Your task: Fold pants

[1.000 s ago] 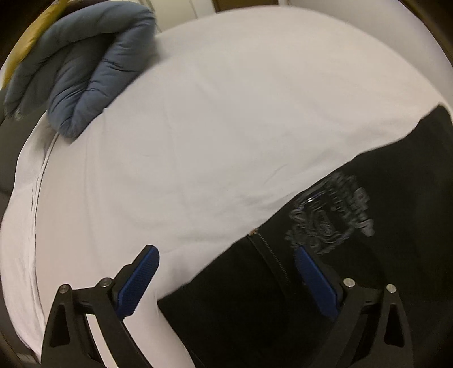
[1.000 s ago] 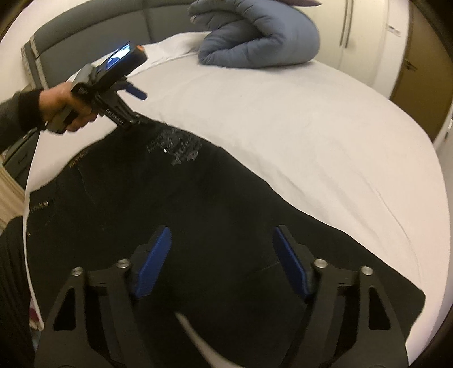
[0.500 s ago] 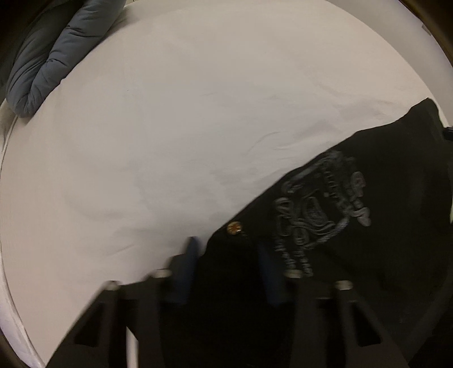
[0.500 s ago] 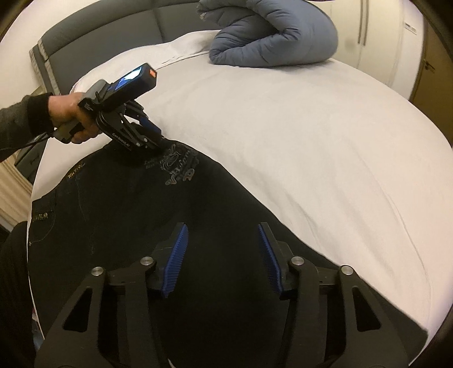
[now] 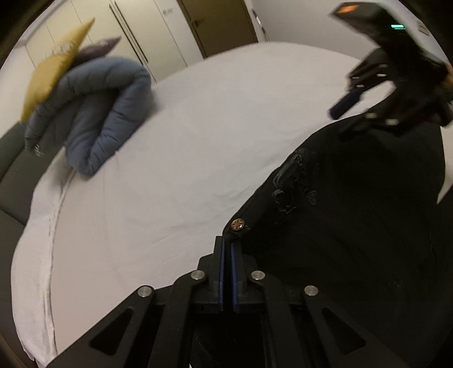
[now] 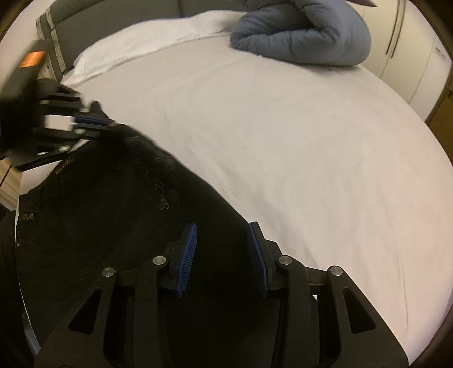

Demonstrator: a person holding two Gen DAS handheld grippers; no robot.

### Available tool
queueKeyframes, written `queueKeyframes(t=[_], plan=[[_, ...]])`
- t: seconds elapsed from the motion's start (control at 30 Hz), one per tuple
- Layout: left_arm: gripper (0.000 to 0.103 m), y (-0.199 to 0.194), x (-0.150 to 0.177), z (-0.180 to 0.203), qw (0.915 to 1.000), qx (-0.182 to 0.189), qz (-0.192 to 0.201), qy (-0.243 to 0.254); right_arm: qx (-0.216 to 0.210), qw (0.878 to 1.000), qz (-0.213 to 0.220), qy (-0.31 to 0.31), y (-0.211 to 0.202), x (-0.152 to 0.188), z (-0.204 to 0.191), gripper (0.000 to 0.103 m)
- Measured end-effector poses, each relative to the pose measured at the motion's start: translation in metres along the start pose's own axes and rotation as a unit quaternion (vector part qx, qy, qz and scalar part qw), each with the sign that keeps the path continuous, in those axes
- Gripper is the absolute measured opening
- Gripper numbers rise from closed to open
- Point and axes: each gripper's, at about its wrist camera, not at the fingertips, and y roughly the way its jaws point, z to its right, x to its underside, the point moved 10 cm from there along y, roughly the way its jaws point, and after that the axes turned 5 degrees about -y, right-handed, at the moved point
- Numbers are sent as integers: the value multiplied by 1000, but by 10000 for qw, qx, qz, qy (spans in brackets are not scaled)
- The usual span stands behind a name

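Observation:
Black pants (image 5: 354,226) with a grey printed logo and a metal button lie on a white bed sheet (image 5: 198,141). My left gripper (image 5: 228,243) is shut on the waistband corner of the pants beside the button and holds it lifted. It also shows blurred in the right wrist view (image 6: 93,121). My right gripper (image 6: 222,240) is part open over the far edge of the pants (image 6: 127,226), with fabric between the pads and not clamped. It appears blurred in the left wrist view (image 5: 351,104).
A rolled blue-grey duvet (image 5: 96,113) lies at the head of the bed, also in the right wrist view (image 6: 305,36), with a yellow cushion (image 5: 53,73) behind it. A grey headboard (image 6: 113,14), white wardrobe doors (image 5: 136,34) and a brown door (image 5: 220,25) surround the bed.
My left gripper has shut on the waistband corner and lifted it. My right gripper has narrowed and moved to the pants' far edge.

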Motion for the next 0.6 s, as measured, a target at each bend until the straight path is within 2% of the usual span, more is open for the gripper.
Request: queueKeyframes(t=[0.17, 0.4, 0.47, 0.6], plan=[[3, -6, -1, -2, 9993, -187, 331, 43, 171, 9994, -267, -161, 12, -2, 5, 36], [3, -27, 2, 19, 9975, -363, 586, 176, -53, 9972, -681, -320, 35, 0, 8, 39], [3, -38, 7, 30, 9969, -414, 635, 230, -170, 9960, -780, -395, 41, -1, 5, 39], [3, -38, 8, 27, 9963, -457, 684, 263, -673, 9923, -973, -362, 50, -4, -1, 39]])
